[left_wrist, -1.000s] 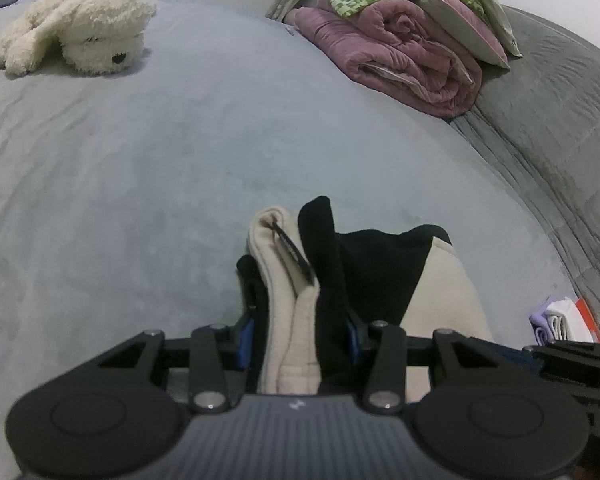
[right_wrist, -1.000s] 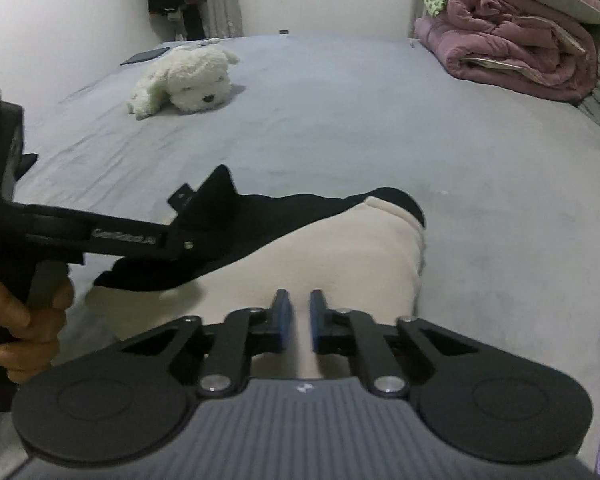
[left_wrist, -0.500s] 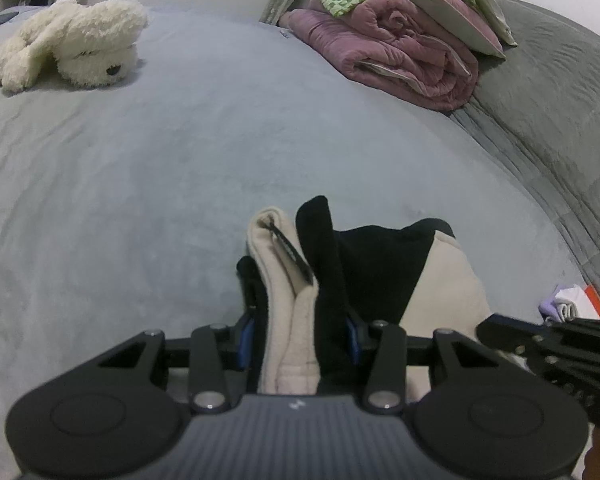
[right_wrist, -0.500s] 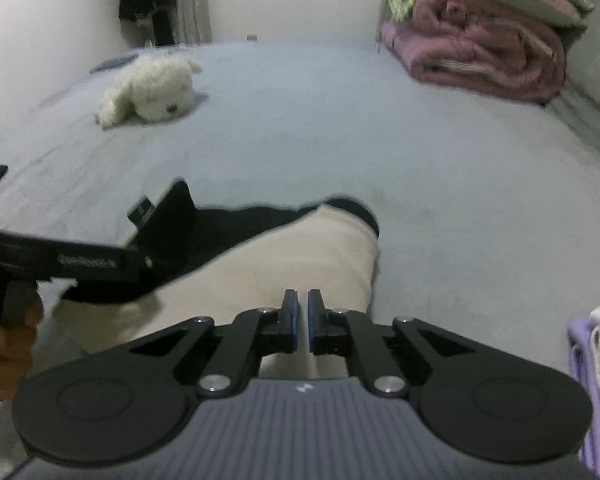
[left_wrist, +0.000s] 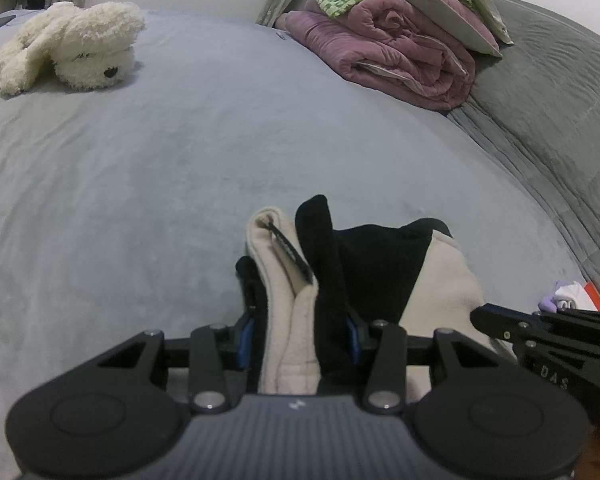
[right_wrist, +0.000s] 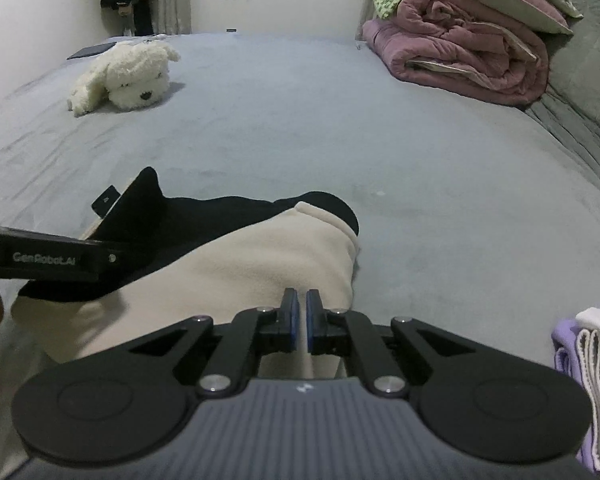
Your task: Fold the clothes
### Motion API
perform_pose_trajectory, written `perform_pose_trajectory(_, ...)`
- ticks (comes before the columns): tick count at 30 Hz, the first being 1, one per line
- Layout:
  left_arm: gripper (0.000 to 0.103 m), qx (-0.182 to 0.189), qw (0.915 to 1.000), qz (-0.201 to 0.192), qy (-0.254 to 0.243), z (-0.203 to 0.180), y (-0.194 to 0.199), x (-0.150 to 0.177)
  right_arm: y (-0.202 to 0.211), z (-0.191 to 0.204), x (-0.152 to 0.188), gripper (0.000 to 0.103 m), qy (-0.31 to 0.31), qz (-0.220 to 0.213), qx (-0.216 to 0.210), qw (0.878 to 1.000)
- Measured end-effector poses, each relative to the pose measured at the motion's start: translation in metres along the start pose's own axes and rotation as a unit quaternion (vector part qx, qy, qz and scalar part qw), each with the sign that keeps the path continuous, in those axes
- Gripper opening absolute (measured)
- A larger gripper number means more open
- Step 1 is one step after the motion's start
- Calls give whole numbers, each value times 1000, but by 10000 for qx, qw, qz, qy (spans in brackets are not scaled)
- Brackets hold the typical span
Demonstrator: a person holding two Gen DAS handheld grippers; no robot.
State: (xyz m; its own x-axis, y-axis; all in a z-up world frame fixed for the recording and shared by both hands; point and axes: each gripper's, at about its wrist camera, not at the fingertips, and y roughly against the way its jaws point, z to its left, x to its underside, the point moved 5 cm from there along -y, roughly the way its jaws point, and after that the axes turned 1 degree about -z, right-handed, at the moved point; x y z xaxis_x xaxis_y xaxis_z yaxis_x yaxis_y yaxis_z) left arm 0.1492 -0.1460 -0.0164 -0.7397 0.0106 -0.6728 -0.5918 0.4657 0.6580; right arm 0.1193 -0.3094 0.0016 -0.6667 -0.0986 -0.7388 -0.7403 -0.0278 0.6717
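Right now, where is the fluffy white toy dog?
The white toy dog lies on the grey bed, far back on the left in both views, across from the rolled pink blanket on the right.

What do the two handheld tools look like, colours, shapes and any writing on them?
Both are matte black. The left tool and right tool each have a ribbed dark grey body with a small white logo, two round black discs at the sides, silver pivot bolts on angled linkage bars, and blue pads on the fingers. From the right view, white lettering reading GenRobot.AI runs along the left tool's side.
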Motion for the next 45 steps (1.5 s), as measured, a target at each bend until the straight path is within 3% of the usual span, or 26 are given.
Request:
perform_pose_trajectory(11, 46, 33, 10000, 12, 25, 0, 1, 1, -8, -10, -3, 5, -390, -100, 60, 9992)
perform_pose_trajectory(17, 46, 34, 10000, 22, 39, 0, 0, 1, 3, -5, -11, 8, -420, -553, 42, 9976)
perform_pose_trajectory(31, 46, 26, 10000, -3, 30, 1, -1, 2, -26, -21, -20, 2, -808, -400, -14, 9959)
perform_pose_trajectory(33, 46, 19, 10000, -5, 23, 1, -1, 2, -23, -25, -20, 10, -959, -435, 37, 9944)
perform_pose_trajectory(37, 47, 22, 10000, -3, 21, 0, -1, 2, -15, -31, -23, 11, -1249, -433, -62, 9912)
perform_pose_trajectory(45, 48, -1, 10000, -35, -33, -1, -1, 2, -20, -13, -17, 13, -705, -190, -102, 9973)
